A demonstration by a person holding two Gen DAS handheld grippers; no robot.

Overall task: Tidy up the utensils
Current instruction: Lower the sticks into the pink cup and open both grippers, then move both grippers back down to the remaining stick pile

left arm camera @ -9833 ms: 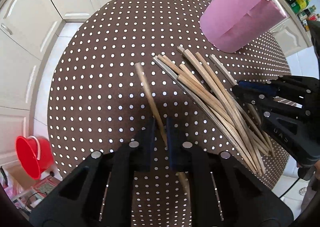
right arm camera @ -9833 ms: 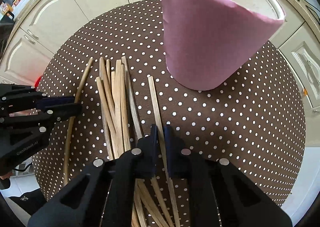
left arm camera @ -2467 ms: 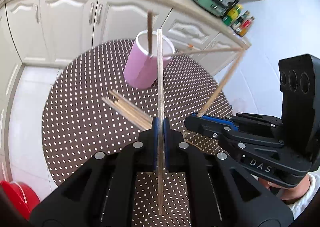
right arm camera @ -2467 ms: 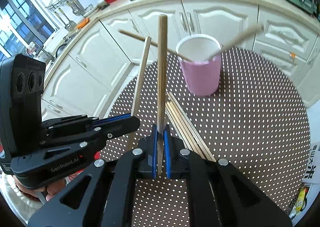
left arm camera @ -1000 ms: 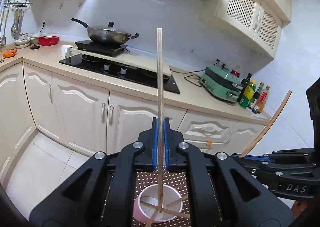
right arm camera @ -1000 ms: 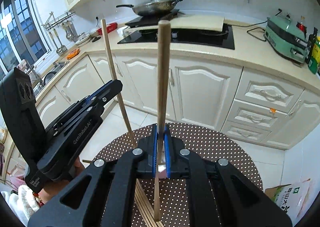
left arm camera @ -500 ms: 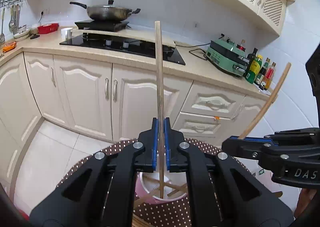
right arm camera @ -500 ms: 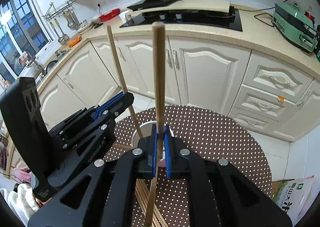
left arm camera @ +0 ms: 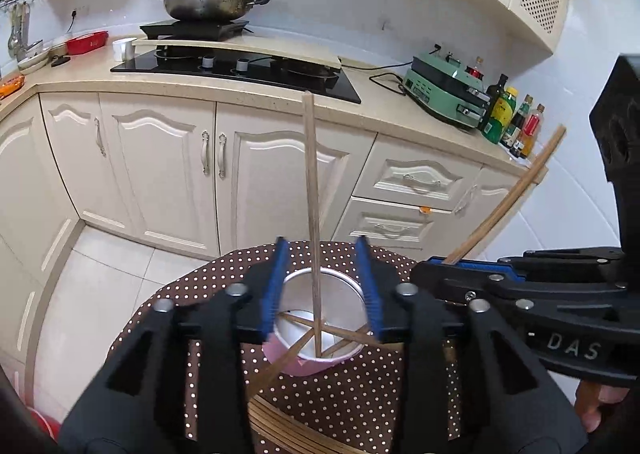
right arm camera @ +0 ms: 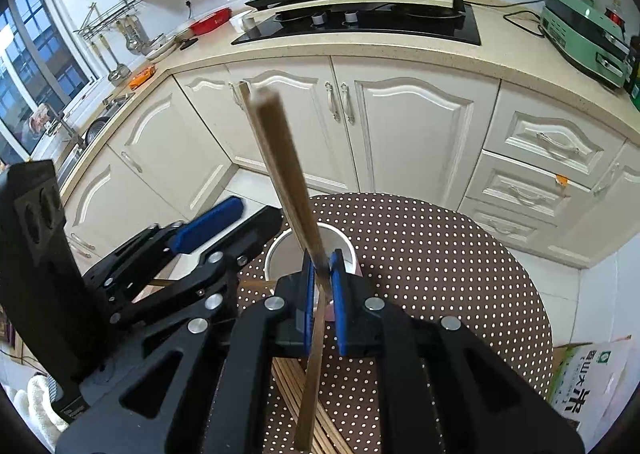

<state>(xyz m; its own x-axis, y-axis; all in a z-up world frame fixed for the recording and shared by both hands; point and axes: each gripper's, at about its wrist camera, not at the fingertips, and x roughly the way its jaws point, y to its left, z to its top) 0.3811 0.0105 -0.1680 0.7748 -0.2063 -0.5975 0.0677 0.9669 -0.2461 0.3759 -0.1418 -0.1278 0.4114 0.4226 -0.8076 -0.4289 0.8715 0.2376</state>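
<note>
Over the pink cup [left arm camera: 308, 364], the left gripper [left arm camera: 322, 286] has just opened, freeing its chopstick [left arm camera: 311, 214] into the cup. The right gripper [right arm camera: 321, 294] fingers seemingly still pinch a blurred stick [right arm camera: 288, 182], tilted now.

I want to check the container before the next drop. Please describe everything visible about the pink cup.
The pink cup stands upright on the dotted tablecloth, round, with a white inside and rim; it looks like paper. Several wooden chopsticks lean inside, crossing at its bottom. The left gripper hangs open above it, its fingers not touching.
</note>
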